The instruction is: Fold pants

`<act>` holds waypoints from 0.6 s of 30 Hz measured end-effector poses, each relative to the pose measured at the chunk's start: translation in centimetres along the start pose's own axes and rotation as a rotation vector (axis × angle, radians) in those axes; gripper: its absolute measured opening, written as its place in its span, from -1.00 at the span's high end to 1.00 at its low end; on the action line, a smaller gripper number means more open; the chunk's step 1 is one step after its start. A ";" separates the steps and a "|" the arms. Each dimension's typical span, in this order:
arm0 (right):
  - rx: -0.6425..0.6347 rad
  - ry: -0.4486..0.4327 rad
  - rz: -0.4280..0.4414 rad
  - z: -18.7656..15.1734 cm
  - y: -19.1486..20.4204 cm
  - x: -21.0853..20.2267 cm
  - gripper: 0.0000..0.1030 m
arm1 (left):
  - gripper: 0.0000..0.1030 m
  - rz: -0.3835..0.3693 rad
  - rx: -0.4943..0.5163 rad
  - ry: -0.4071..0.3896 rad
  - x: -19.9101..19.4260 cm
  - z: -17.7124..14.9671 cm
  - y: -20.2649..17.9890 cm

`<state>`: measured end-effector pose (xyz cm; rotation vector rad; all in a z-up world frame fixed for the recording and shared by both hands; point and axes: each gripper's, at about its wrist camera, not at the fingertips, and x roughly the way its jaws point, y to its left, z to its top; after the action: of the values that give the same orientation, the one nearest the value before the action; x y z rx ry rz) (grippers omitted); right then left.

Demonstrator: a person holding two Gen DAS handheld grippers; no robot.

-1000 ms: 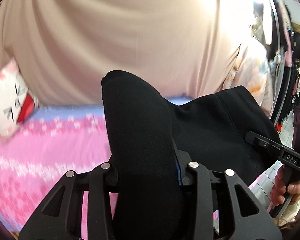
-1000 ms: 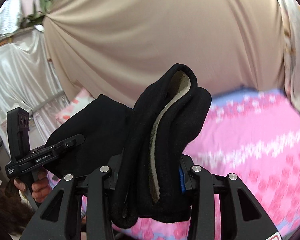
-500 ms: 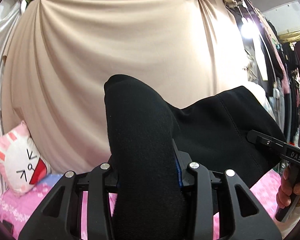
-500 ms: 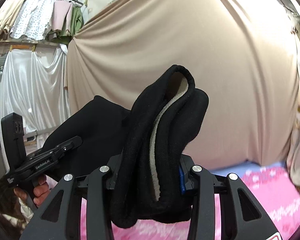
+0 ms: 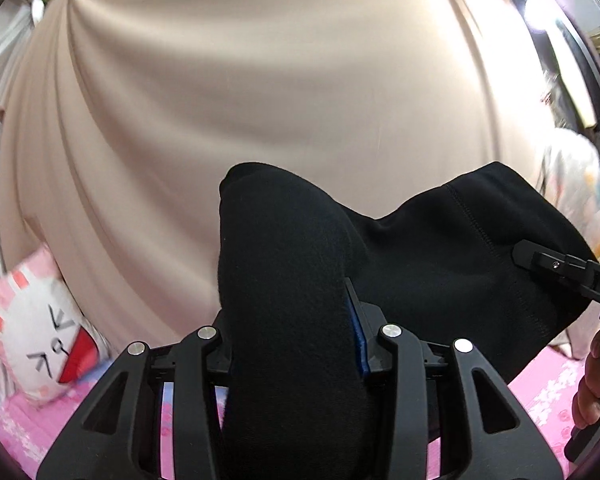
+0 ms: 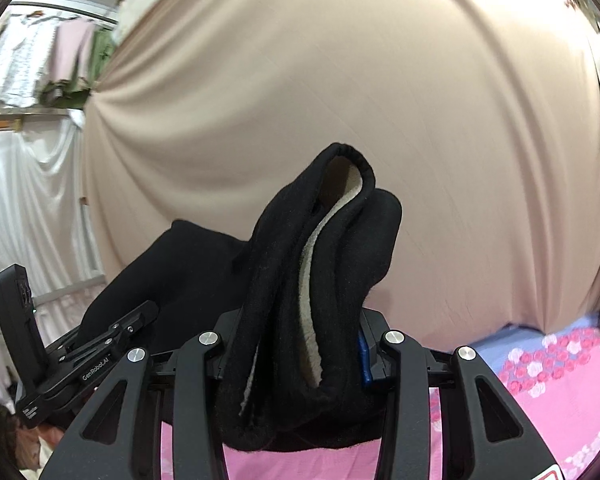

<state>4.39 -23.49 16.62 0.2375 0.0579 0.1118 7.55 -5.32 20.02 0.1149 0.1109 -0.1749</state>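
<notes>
both claws lifted, pink bedspread [image 6: 540, 392] dropped low; each clamps black pants [image 5: 292, 280]; beige curtain [image 5: 260, 80] ahead.

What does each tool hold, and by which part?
Both grip the black pants: left tool a bunched fold, right tool a bunched edge showing pale lining.

A pink floral bed [image 5: 548, 392] carries a bunny-face pillow [image 5: 36, 344].

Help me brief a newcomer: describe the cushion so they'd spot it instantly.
Start at the big beige curtain behind the bed. At its lower left, on the pink bedspread, a cushion leans. It alone is pink-edged with a white cartoon rabbit face and red open mouth.
</notes>
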 end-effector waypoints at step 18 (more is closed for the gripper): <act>0.194 0.316 -0.125 -14.5 -12.7 15.7 0.26 | 0.25 0.015 -0.010 0.384 18.6 -14.8 0.0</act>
<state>20.23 -30.52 -1.14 0.4077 0.3986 0.0183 24.24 -6.63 3.17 0.1383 0.4934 -0.1359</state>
